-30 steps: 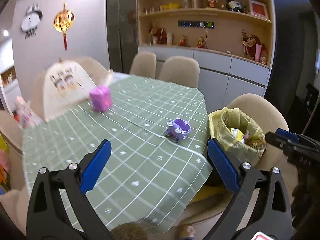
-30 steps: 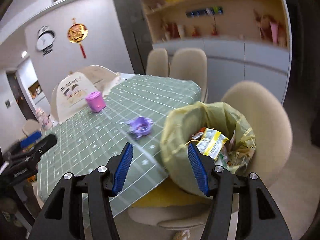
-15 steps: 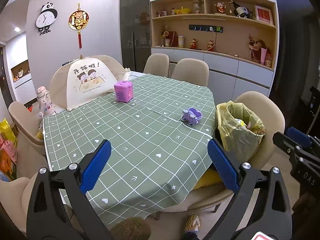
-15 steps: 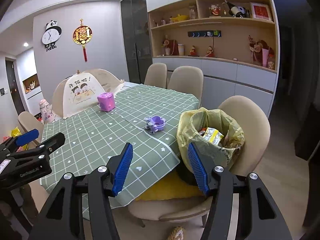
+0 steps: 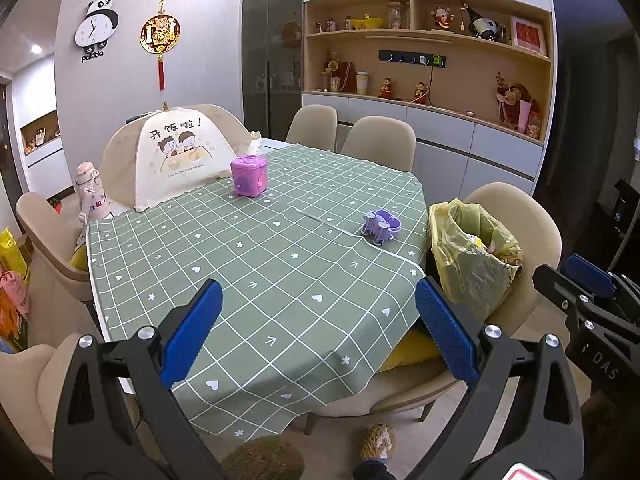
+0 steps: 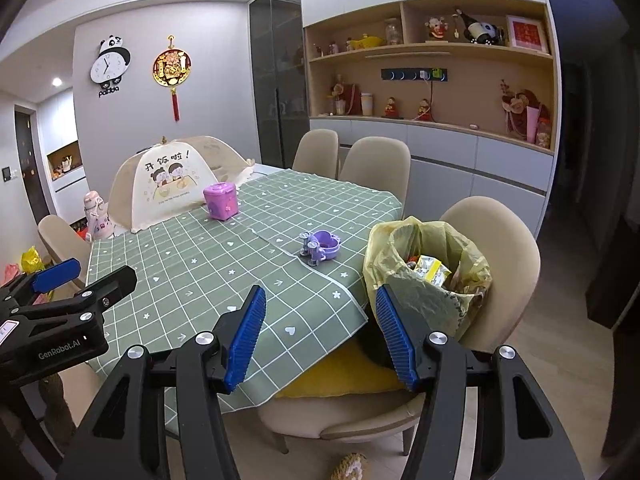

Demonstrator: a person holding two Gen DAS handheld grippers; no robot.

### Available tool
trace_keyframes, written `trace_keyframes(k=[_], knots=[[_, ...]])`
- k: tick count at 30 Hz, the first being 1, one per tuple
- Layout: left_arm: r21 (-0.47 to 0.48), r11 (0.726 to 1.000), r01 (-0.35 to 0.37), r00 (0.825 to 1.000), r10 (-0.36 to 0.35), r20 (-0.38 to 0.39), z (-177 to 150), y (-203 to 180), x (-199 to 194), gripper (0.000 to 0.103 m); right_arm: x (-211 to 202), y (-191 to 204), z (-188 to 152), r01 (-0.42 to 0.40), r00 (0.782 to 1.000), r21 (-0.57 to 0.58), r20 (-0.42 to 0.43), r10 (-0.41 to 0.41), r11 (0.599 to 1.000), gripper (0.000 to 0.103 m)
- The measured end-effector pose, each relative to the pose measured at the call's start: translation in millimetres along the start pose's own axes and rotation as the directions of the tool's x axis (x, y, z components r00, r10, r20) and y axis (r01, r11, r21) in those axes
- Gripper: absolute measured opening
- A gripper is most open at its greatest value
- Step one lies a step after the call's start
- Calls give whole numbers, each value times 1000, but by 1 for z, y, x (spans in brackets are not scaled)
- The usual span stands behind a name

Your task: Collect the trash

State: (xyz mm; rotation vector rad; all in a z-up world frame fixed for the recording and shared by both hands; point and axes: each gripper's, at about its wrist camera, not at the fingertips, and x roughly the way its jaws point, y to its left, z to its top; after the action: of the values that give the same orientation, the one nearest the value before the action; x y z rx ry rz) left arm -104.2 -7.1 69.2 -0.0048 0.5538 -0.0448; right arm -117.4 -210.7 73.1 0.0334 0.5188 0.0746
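Left wrist view: left claw [image 5: 316,328] spread wide, nothing between the blue pads, hanging off the near edge of the table [image 5: 256,280]. Right wrist view: right claw [image 6: 320,334] likewise wide and empty, poised just short of the yellow trash bag [image 6: 404,280]. Bag propped open on a beige chair [image 6: 504,240] at the right corner of the table, touching the hanging cloth, with wrappers [image 6: 430,272] already inside. On the table, only a purple box [image 5: 249,175], a small purple toy [image 5: 380,226] nearer the bag, and a mesh food cover [image 5: 176,156] at the far left. No loose scraps visible on the green cloth, so collection probably finished or close to it; next job likely gathering or lifting the bag.

Risks from here:
- Thin plastic, floppy rim: pinching a single wall only could tear it or tip wrappers out onto the seat.
- Bag apparently held up by the chair back and its own contents: nudging it sideways with a pad could topple it off the seat to the floor.
- Tablecloth edge hanging right beside the bag: catching cloth along with plastic would drag the toy toward the edge.
- Two claws close together near the bag: collision possible when closing in from both sides.
- Purple toy mistaken for trash: unclear, best left alone.
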Motion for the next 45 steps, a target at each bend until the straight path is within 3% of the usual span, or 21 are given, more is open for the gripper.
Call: trace_keyframes(k=[45], knots=[[19,1000,19,1000,-19,-4,-2,-9,-3,92,-6,-11,-1,6,1000,15,18,-6,1000,54]])
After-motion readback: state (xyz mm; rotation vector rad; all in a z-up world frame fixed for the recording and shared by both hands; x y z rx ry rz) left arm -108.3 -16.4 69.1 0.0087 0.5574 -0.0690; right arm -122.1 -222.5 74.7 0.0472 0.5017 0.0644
